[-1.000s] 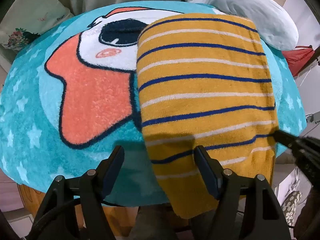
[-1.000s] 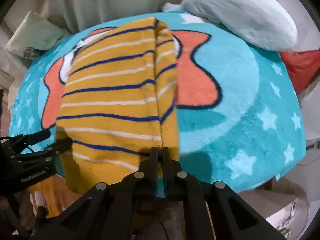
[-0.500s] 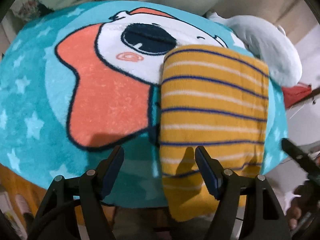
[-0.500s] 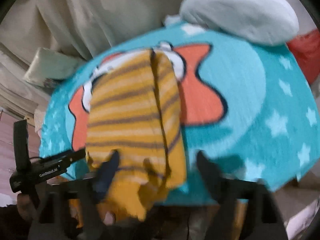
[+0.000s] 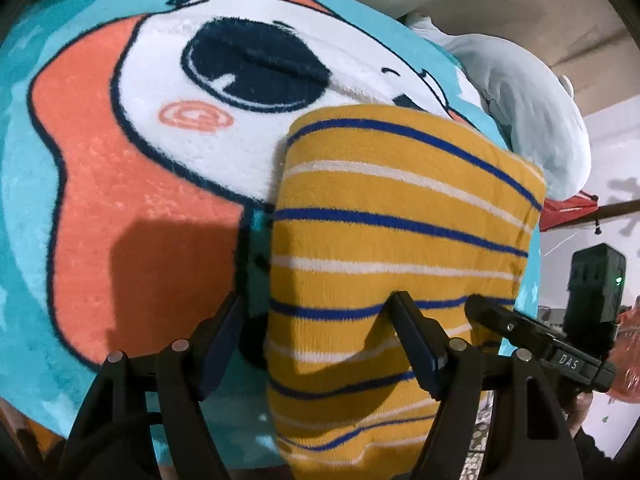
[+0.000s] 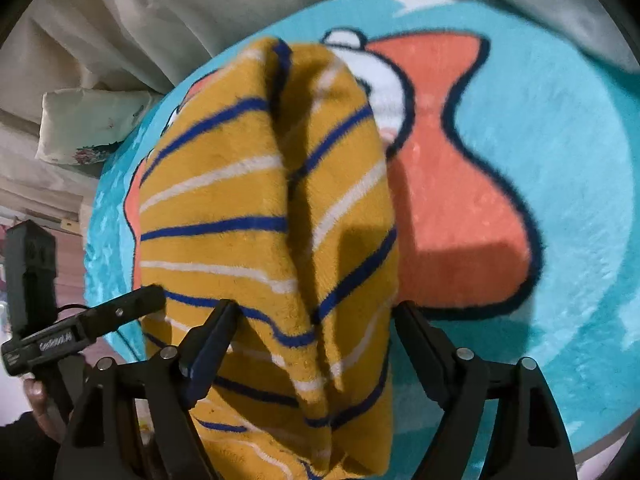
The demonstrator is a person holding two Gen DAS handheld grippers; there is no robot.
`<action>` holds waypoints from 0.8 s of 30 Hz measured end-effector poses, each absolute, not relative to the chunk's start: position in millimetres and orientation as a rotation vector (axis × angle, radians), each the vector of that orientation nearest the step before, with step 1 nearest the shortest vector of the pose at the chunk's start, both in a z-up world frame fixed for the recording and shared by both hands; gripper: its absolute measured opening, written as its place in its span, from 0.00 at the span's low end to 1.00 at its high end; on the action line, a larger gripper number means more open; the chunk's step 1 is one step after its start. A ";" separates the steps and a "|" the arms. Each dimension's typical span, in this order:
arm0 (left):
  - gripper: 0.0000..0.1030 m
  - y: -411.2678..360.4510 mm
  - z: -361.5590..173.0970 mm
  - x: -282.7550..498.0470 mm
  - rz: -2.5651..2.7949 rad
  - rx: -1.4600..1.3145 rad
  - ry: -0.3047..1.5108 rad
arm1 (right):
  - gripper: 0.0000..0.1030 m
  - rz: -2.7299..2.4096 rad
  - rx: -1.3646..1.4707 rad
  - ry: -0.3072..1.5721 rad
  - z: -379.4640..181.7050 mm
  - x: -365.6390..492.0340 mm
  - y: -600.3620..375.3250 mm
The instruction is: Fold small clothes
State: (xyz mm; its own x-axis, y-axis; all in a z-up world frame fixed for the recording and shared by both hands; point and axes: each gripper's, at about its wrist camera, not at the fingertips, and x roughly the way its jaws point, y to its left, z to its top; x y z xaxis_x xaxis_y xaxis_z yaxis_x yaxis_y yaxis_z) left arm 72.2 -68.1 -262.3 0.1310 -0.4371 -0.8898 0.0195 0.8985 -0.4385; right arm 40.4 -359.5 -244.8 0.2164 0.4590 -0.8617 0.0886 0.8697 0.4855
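A folded mustard-yellow garment with blue and white stripes (image 5: 392,240) lies on a round teal cartoon rug (image 5: 120,208), its near end hanging over the rug's front edge. My left gripper (image 5: 316,316) is open, its jaws astride the garment's left edge. My right gripper (image 6: 316,320) is open and empty, jaws wide around the garment's (image 6: 260,220) right folded layer. The right gripper (image 5: 496,316) shows at the garment's right edge in the left wrist view. The left gripper (image 6: 148,296) shows at its left edge in the right wrist view.
A pale blue-grey cushion (image 5: 532,120) lies at the rug's far right, with something red (image 5: 568,208) beyond it. A floral pillow (image 6: 88,128) sits behind the rug's left side against cream drapes (image 6: 140,20). The teal rug (image 6: 560,168) extends to the right.
My right gripper let go of the garment's edge and opened wide. Both grippers moved forward and closer over the garment; the left one stayed open.
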 end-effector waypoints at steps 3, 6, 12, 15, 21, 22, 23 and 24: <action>0.72 -74.4 -267.9 75.5 -0.363 -0.359 1.435 | 0.70 0.306 0.579 1.370 -255.5 41.9 -365.2; 0.71 -80.4 -274.1 78.7 -0.373 -0.362 1.447 | 0.64 0.332 0.619 1.383 -263.5 43.7 -369.3; 0.39 -92.6 -265.9 76.8 -0.365 -0.340 1.402 | 0.34 0.370 0.620 1.360 -262.4 41.6 -368.4; 0.30 -88.3 -246.2 72.7 -0.355 -0.347 1.349 | 0.30 0.365 0.584 1.325 -250.6 41.7 -359.6; 0.27 -70.1 -202.4 70.4 -0.343 -0.332 1.253 | 0.28 0.407 0.559 1.260 -226.0 46.7 -336.4; 0.27 -66.9 -196.7 72.6 -0.337 -0.322 1.240 | 0.28 0.414 0.559 1.251 -222.7 48.8 -333.4; 0.27 -62.9 -191.8 75.4 -0.329 -0.314 1.228 | 0.28 0.424 0.558 1.240 -218.4 51.7 -328.5; 0.27 -55.9 -186.4 78.5 -0.321 -0.312 1.216 | 0.28 0.438 0.557 1.229 -214.0 56.6 -322.0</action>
State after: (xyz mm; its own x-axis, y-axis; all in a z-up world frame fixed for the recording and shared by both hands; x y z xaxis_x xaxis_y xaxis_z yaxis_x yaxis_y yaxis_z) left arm 78.5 -56.0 -186.4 0.3143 -0.4026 -0.8597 0.0739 0.9133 -0.4006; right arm 56.6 -322.0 -214.0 0.2820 0.5936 -0.7537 -0.0167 0.7885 0.6148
